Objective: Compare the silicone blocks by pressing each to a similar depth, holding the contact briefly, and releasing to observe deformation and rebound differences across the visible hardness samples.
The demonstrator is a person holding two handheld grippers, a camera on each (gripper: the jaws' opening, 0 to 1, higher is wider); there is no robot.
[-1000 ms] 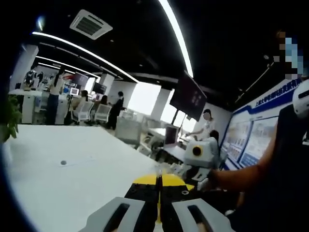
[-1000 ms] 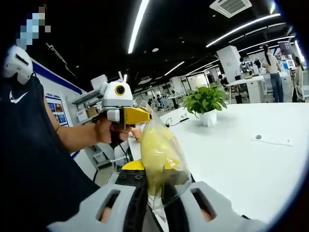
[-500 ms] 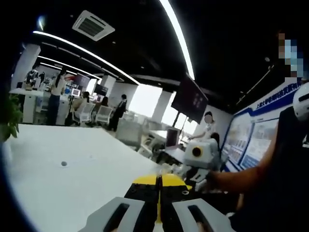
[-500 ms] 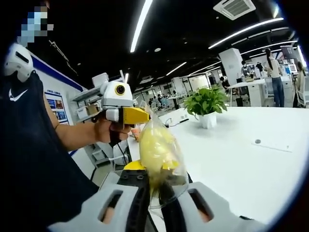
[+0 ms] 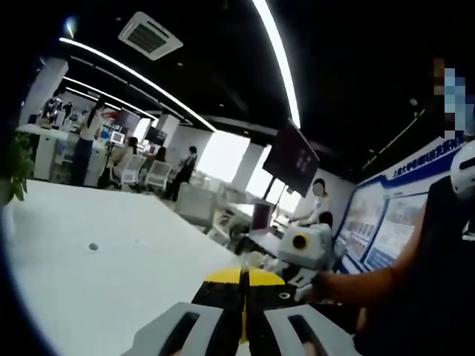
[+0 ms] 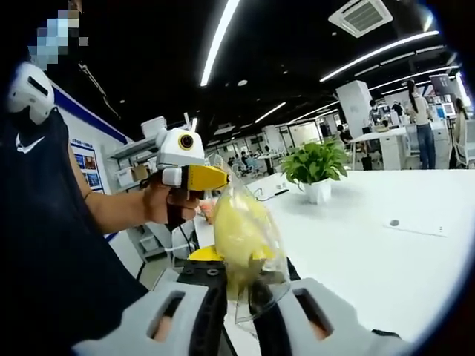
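Observation:
In the right gripper view my right gripper (image 6: 230, 261) is shut on a clear plastic bag (image 6: 249, 241) with a soft yellow lump inside. The bag stands up between the jaws, above a white table (image 6: 371, 252). To its upper left a hand holds my left gripper (image 6: 210, 178) in the air, yellow jaws pressed together and holding nothing. In the left gripper view my left gripper (image 5: 243, 277) is shut, its yellow tips touching. A person's arm (image 5: 371, 285) reaches in from the right there.
A potted plant (image 6: 315, 165) stands at the back of the white table, and a small dark dot (image 6: 393, 222) lies on its surface. The person's dark-clothed body (image 6: 52, 245) is close on the left. Desks, chairs and people are far behind.
Both views have drifted slightly with the hands. The bag stays clamped in the right gripper and the left gripper stays shut.

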